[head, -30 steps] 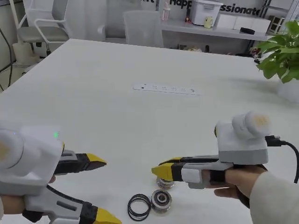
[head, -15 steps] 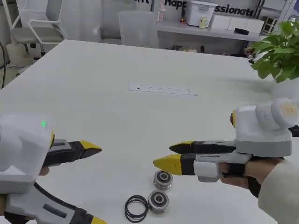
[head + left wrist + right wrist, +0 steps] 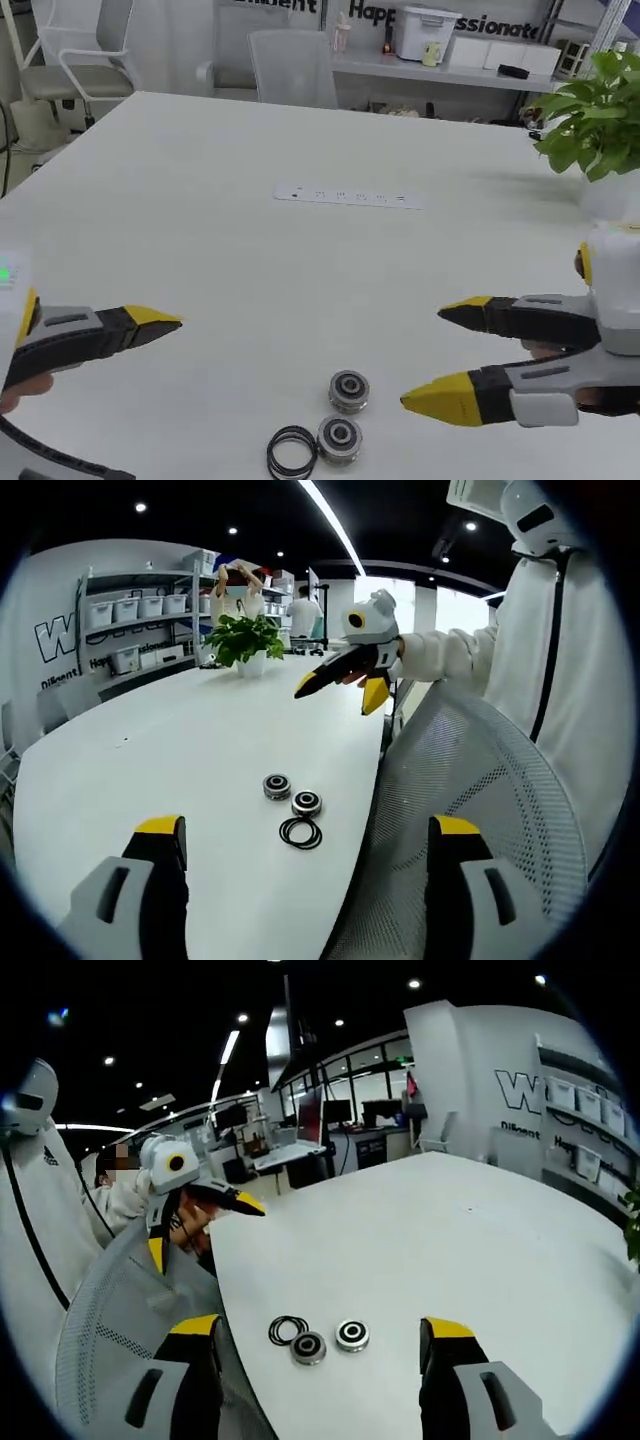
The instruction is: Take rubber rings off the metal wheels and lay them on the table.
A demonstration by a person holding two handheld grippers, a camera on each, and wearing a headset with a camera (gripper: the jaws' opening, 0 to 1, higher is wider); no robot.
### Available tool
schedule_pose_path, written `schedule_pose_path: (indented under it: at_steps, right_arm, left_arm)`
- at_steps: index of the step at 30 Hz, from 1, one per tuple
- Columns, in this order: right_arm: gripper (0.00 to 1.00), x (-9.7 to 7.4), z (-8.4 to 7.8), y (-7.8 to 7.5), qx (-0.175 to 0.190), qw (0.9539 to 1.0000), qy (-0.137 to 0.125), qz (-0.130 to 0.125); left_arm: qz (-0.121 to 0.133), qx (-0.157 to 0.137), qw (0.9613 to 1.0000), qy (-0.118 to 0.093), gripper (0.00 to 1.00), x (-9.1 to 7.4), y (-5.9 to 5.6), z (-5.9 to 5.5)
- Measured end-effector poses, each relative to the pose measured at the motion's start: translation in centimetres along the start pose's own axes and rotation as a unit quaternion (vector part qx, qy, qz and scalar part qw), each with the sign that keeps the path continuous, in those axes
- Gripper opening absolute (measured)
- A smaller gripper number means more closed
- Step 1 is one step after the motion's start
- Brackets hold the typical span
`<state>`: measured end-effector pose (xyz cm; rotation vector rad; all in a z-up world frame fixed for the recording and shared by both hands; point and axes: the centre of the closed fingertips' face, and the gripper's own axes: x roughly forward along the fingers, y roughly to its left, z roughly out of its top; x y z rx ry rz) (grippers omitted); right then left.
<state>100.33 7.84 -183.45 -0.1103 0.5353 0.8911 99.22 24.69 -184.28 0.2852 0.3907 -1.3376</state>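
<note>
at the near edge of the counter (image 3: 200, 200) a loose bunch of thin black rubber rings (image 3: 292, 452) lies flat, touching the nearer metal wheel (image 3: 340, 438); the second wheel (image 3: 348, 389) sits just behind it. whether either wheel has a ring in its groove is too small to tell. any ring should be light, soft and stretchy, best hooked at its outer edge; the wheels look heavy, hard and slick, best clamped across the rim. left tongs (image 3: 307, 826) and right tongs (image 3: 425, 355) hang spread and empty on either side. farther off lies a power strip (image 3: 348, 196).
</note>
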Motion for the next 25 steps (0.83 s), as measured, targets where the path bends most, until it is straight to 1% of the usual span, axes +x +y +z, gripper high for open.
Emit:
schedule_pose_path:
  at_steps: [1,5,9,11,12,14,15,17,20,23,25]
  right_arm:
    - [0.83,-0.4,-0.3,-0.2,-0.003,1.0000,0.002,-0.007]
    - [0.90,-1.4,-1.4,-0.5,0.000,0.9999,0.003,-0.016]
    - [0.95,-2.1,-2.8,-0.7,0.010,0.9996,0.010,-0.025]
    - [0.97,-2.3,-3.4,-0.8,0.016,0.9992,0.010,-0.034]
    - [0.97,-2.4,-3.6,-0.8,0.019,0.9991,0.010,-0.038]
    - [0.99,-2.6,-4.0,-0.6,0.025,0.9989,0.005,-0.040]
    - [0.99,-2.6,-4.2,-0.5,0.026,0.9988,0.006,-0.040]
    - [0.99,-2.8,-4.9,-0.3,0.029,0.9986,0.011,-0.043]
    - [0.99,-3.1,-5.5,-0.4,0.040,0.9977,0.008,-0.054]
    - [0.99,-3.3,-6.2,-0.3,0.053,0.9967,0.004,-0.061]
    - [0.99,-3.3,-6.3,-0.3,0.055,0.9965,0.004,-0.062]
  left_arm:
    - [0.006,-0.001,1.0000,-0.001,0.99,-0.3,0.1,-0.2]
    - [0.023,-0.018,0.9996,0.003,0.99,-1.3,0.3,-1.4]
    - [0.046,-0.044,0.9980,-0.003,0.99,-2.0,0.7,-2.4]
    - [0.051,-0.051,0.9974,-0.001,0.99,-2.1,0.7,-2.8]
    - [0.051,-0.058,0.9971,0.003,0.99,-2.1,0.5,-3.2]
    - [0.048,-0.061,0.9969,0.005,0.99,-2.0,0.1,-3.5]
    - [0.048,-0.063,0.9968,0.005,0.99,-2.0,0.0,-3.6]
    - [0.055,-0.075,0.9956,-0.003,0.99,-2.0,0.1,-3.4]
    - [0.061,-0.076,0.9951,-0.013,0.99,-2.0,0.3,-3.1]
    - [0.062,-0.079,0.9949,-0.010,0.99,-1.7,0.3,-3.2]
    - [0.062,-0.080,0.9949,-0.008,0.99,-1.6,0.2,-3.3]
